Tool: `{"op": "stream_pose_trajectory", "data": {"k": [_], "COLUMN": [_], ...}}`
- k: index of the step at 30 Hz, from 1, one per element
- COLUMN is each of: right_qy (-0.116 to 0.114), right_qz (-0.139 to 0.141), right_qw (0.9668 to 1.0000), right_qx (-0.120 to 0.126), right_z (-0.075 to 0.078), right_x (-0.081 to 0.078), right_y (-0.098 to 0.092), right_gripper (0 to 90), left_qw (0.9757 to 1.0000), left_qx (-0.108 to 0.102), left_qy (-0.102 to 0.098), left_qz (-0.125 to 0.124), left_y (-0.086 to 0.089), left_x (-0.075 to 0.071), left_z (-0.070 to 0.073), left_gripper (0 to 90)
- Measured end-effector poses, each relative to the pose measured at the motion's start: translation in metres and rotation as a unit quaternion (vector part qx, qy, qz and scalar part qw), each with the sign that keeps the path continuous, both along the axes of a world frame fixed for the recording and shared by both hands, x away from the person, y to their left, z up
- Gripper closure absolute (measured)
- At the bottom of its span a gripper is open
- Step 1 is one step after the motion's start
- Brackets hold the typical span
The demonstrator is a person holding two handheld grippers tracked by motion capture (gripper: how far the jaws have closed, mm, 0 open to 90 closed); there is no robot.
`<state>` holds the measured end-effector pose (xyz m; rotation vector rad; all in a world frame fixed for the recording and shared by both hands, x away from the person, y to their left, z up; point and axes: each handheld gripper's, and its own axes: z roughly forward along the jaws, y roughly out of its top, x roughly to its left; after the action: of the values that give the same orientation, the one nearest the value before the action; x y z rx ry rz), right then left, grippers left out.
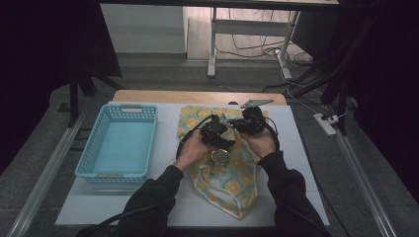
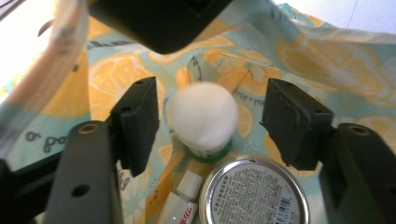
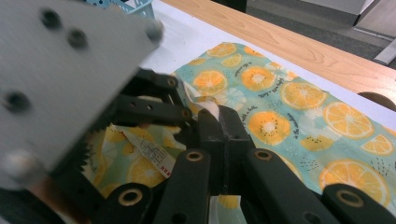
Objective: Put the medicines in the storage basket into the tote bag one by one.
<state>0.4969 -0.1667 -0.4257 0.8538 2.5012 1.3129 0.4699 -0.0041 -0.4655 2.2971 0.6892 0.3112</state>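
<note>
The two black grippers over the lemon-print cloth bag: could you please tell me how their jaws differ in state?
The left gripper has its jaws standing apart, with a white round-topped bottle between them, untouched. The right gripper has its jaws pressed together, pinching an edge of the lemon-print cloth bag. Both are black two-jaw tools held over that bag.

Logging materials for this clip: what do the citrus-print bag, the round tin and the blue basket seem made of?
Citrus-print bag: soft woven fabric, matte; it creases and folds.
Round tin: probably metal; a shiny silvery rim around a printed label with a barcode.
Blue basket: moulded plastic, likely; rigid perforated walls with an even light-blue colour.
</note>
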Motion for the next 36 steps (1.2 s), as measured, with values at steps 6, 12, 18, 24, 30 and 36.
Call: {"op": "stream_pose_trajectory", "data": {"k": [6, 12, 18, 24, 30, 36], "right_qy": [-0.001, 0.0, 0.0, -0.001, -0.002, -0.001], "right_qz": [0.001, 0.002, 0.005, 0.007, 0.012, 0.011], "right_qw": [1.0, 1.0, 1.0, 1.0, 0.9999, 0.9999], "right_qx": [0.001, 0.001, 0.002, 0.002, 0.002, 0.003], "right_z": [0.001, 0.0, 0.0, 0.002, 0.002, 0.001], "right_x": [-0.001, -0.001, -0.003, -0.005, -0.007, -0.008], "right_y": [0.0, -0.001, -0.002, -0.001, -0.001, -0.002], "right_gripper": [90.0, 90.0, 90.0, 90.0, 90.0, 90.0], "left_qw": [0.9997, 0.9986, 0.9964, 0.9951, 0.9924, 0.9917], "left_qx": [-0.018, -0.028, -0.041, -0.057, -0.078, -0.084], "left_qy": [0.015, 0.04, 0.063, 0.059, 0.064, 0.063], "left_qz": [0.0, -0.021, -0.04, -0.055, -0.07, -0.074], "left_y": [0.007, 0.012, 0.02, 0.03, 0.039, 0.046], "left_x": [-0.007, -0.013, -0.026, -0.033, -0.039, -0.048], "left_z": [0.006, 0.012, 0.019, 0.023, 0.023, 0.025], "left_gripper": [25.3, 16.3, 9.4, 5.2, 3.5, 1.6]}}
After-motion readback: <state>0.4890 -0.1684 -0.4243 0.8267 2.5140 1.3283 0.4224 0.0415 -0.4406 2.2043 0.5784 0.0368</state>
